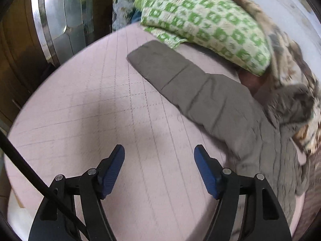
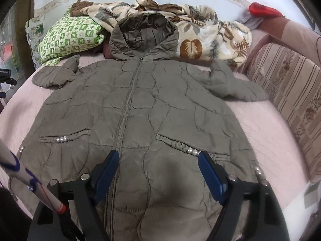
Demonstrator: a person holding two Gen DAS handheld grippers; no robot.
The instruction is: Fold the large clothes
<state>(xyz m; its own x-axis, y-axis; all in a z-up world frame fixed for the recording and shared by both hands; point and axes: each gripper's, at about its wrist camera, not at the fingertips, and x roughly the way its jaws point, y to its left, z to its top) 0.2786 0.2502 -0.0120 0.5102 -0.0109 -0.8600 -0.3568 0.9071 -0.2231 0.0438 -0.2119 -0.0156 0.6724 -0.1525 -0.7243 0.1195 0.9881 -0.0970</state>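
An olive-brown quilted hooded coat (image 2: 140, 104) lies flat and face up on the pink bedsheet (image 2: 266, 124), zipper closed, both sleeves spread out, hood toward the pillows. My right gripper (image 2: 158, 156) is open and empty, hovering above the coat's lower front near the hem. In the left wrist view one sleeve of the coat (image 1: 200, 88) stretches across the sheet (image 1: 80, 110). My left gripper (image 1: 159, 150) is open and empty above the bare sheet, to the left of that sleeve.
A green-checked pillow (image 2: 68, 36) and a leaf-print blanket (image 2: 210, 34) lie at the bed's head. A striped cushion (image 2: 291, 92) lines the right side. A dark wardrobe with a mirror (image 1: 60, 20) stands beyond the bed's left edge.
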